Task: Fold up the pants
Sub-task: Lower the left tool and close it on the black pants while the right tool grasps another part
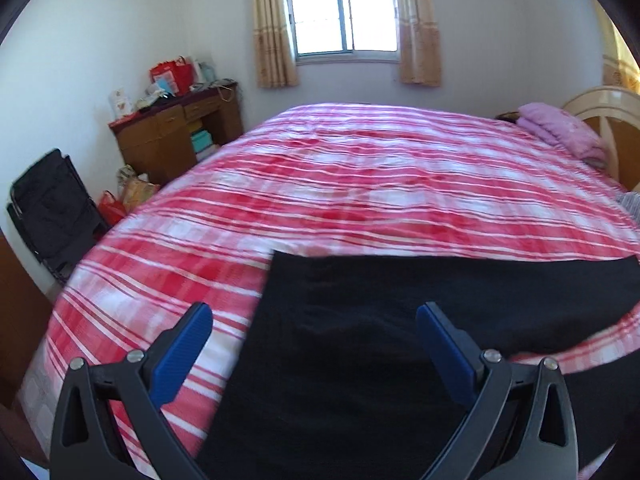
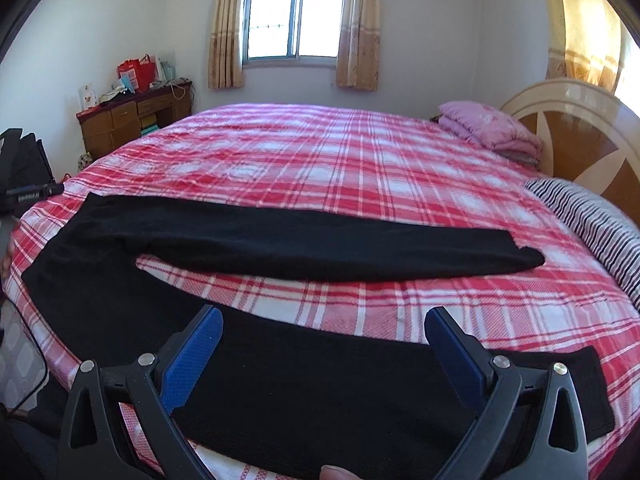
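Black pants (image 2: 280, 248) lie spread flat on the red plaid bed (image 2: 360, 160), waist to the left, both legs running right with a gap of bedspread between them. The near leg (image 2: 320, 392) lies under my right gripper (image 2: 323, 318), which is open above it with nothing between its blue pads. In the left wrist view the waist end of the pants (image 1: 360, 340) fills the lower middle. My left gripper (image 1: 314, 314) hovers open over that waist edge, holding nothing.
A pink folded blanket (image 2: 488, 128) and a striped pillow (image 2: 592, 224) sit by the headboard (image 2: 580, 120) at right. A wooden desk (image 1: 180, 136) with clutter and a black folding chair (image 1: 52, 208) stand left of the bed. A fingertip (image 2: 336, 472) shows at the bottom edge.
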{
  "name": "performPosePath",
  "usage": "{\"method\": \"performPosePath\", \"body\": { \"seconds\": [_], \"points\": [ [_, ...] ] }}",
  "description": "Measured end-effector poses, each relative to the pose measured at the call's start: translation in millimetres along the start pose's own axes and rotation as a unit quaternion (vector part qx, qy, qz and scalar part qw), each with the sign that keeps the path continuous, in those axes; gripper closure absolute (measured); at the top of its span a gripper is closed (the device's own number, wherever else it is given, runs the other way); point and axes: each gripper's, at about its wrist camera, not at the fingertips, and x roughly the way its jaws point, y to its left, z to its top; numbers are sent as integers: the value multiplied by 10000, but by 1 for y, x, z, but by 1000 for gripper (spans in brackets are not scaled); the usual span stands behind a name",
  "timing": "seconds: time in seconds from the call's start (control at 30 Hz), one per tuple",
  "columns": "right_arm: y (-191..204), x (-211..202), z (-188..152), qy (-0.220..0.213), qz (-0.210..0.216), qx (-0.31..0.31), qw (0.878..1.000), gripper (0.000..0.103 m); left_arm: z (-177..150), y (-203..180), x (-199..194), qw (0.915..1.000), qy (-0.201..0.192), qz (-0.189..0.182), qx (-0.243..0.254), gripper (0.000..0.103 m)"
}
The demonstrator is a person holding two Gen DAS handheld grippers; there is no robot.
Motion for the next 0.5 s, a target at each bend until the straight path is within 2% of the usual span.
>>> {"method": "performPosePath", "body": {
  "seconds": [0.1,0.2,0.27,0.3,0.37,0.47,0.5],
  "points": [
    [-1,11,-7,163,63,80,9998,1,10,14,21,9996,-25,179,233,0],
    [-2,20,-12,262,175,195,9993,1,20,25,51,9992,184,52,355,1],
    [-2,26,-11,314,193,223,9991,1,24,28,74,9980,422,-229,403,15],
    [-3,28,-11,336,187,225,9990,1,24,27,86,9965,601,-375,454,16],
    [-5,33,-11,412,181,218,9987,1,23,28,111,9944,898,-367,425,28],
    [-11,40,-7,492,129,137,9986,1,19,30,138,9897,1286,-552,298,44],
    [-14,42,-6,502,103,112,9986,1,18,31,145,9886,1367,-593,233,46]
  ]
}}
